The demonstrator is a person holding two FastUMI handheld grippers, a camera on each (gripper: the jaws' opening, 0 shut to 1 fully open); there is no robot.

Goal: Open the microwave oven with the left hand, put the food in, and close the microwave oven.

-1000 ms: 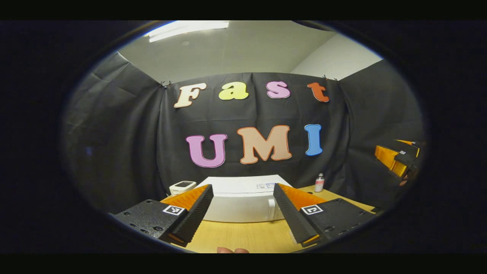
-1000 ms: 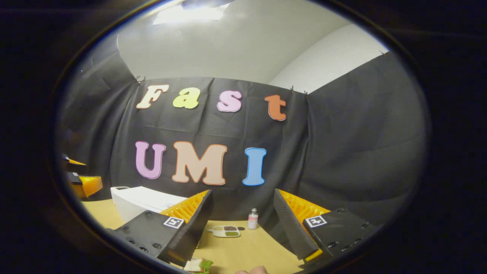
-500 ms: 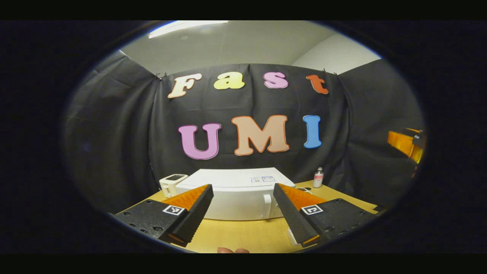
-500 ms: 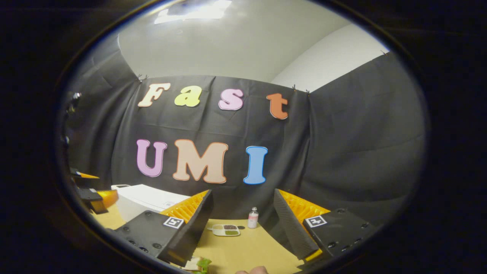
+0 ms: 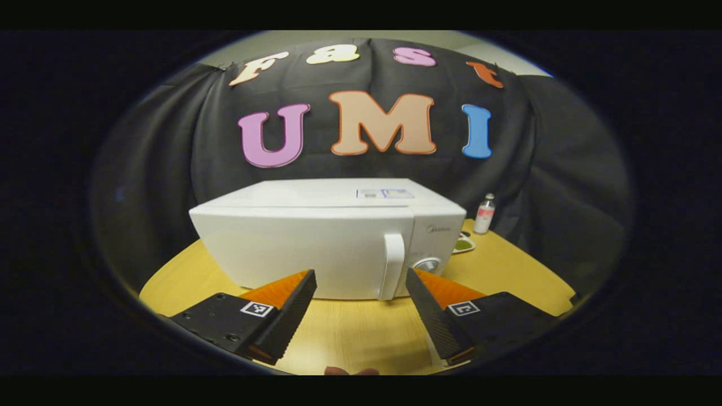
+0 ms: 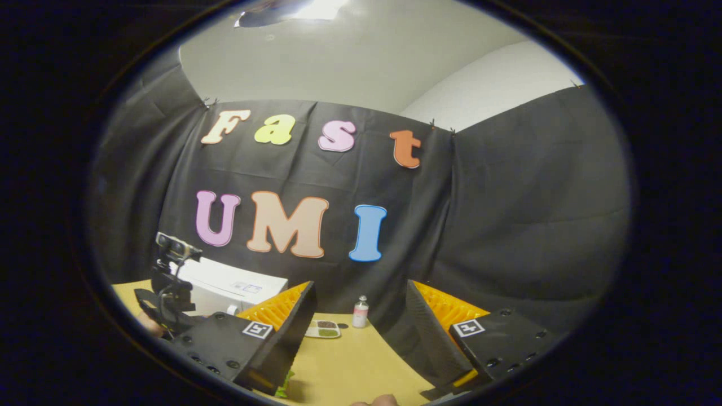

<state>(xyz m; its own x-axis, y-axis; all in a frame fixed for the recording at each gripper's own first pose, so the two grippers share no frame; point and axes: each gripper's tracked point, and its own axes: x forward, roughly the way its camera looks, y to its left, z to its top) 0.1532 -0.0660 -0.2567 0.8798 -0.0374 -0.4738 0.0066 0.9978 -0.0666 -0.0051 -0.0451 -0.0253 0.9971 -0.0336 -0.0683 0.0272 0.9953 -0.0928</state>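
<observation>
- The microwave oven (image 5: 316, 242) is a smooth white box with rounded corners, sitting on the yellow wood-grain desk (image 5: 350, 332) against the black cloth wall; its door is closed, with a white vertical handle (image 5: 392, 265) on the door's right edge and a round knob (image 5: 427, 264) just beside it.
- The left hand-held gripper (image 5: 361, 285) hovers before the door with its ribbed black-and-orange fingers spread wide and nothing between them — the handle lies in the gap's line of sight, apart from both fingers.
- Bare desk runs between the gripper and the oven's front edge.
- The left gripper view shows the oven's front; the right gripper view shows only its top corner (image 6: 225, 285), partly behind the other gripper's black body (image 6: 169, 282).
- The right hand-held gripper (image 6: 361, 293) is also spread and empty, held above the desk.
- Beyond it stand a small bottle (image 6: 359, 312) and a shallow tray (image 6: 322, 329) holding dark and green contents — both right of the oven.
- A scrap of green food (image 6: 284, 385) peeks from under the right gripper's left finger.
</observation>
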